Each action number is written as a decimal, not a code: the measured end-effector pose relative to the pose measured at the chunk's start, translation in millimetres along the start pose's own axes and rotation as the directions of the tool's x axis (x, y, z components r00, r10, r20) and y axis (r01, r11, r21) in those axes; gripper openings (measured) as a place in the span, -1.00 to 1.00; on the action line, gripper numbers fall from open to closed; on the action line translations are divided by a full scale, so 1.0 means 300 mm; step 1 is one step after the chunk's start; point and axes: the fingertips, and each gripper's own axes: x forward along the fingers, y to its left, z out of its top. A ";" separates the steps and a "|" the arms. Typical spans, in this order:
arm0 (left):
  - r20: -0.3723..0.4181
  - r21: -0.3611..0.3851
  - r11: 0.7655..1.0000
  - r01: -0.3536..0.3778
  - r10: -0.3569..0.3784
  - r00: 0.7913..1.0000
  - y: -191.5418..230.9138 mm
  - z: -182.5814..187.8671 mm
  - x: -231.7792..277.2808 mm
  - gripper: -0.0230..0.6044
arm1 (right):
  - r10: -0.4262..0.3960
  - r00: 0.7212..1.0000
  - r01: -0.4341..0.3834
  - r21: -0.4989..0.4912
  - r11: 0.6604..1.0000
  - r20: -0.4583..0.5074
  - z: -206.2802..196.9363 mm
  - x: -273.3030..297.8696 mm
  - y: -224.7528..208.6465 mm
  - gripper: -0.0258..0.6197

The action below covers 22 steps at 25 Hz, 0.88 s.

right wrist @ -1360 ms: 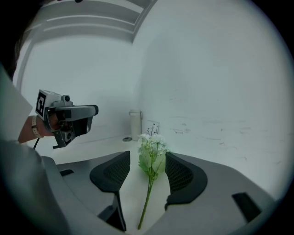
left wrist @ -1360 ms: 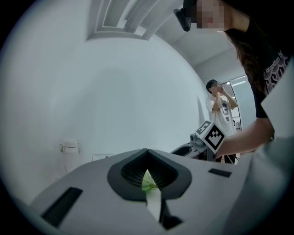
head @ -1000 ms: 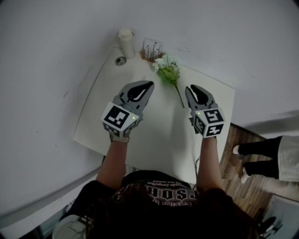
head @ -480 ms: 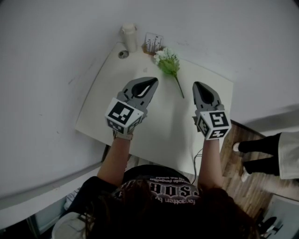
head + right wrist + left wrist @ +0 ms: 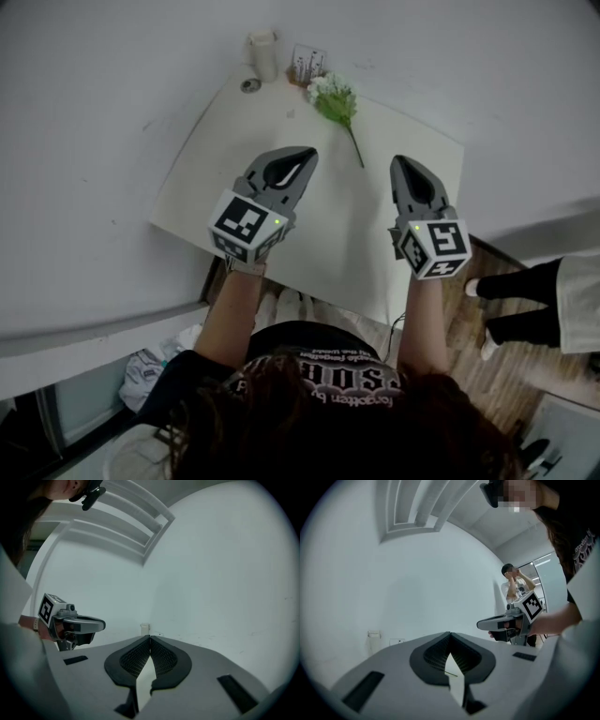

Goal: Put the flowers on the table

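Observation:
The flowers (image 5: 335,98), a small green and white bunch with a thin stem (image 5: 356,148), lie on the white table (image 5: 234,150) near its far edge. My left gripper (image 5: 309,156) hovers over the table's middle, short of the stem and to its left, shut and empty. My right gripper (image 5: 397,165) hovers to the stem's right, also shut with nothing in it. In the left gripper view the left gripper (image 5: 450,634) has its pads meeting at the tips, and the right gripper (image 5: 506,620) shows beside it. The right gripper view shows the right gripper (image 5: 149,639) with its pads together.
A white cup (image 5: 263,54), a small card stand (image 5: 307,66) and a round disc (image 5: 250,85) sit at the table's far corner against the wall. A person's legs (image 5: 530,300) stand on the wood floor at right. Another person (image 5: 513,581) stands in the background.
The right gripper's jaws have closed. Both grippers have drawn back from the flowers toward the near side of the table. The flowers have not moved.

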 end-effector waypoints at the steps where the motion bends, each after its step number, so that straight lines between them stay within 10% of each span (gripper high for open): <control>1: 0.001 0.001 1.000 -0.005 0.005 1.000 -0.019 0.004 -0.013 -0.92 | 0.004 1.000 -0.004 0.002 1.000 0.002 0.000 -0.021 0.007 -0.83; 22: 0.043 0.044 0.997 -0.057 0.055 0.998 -0.246 0.076 -0.158 -0.92 | 0.027 0.999 -0.026 -0.016 1.000 0.037 0.051 -0.298 0.120 -0.83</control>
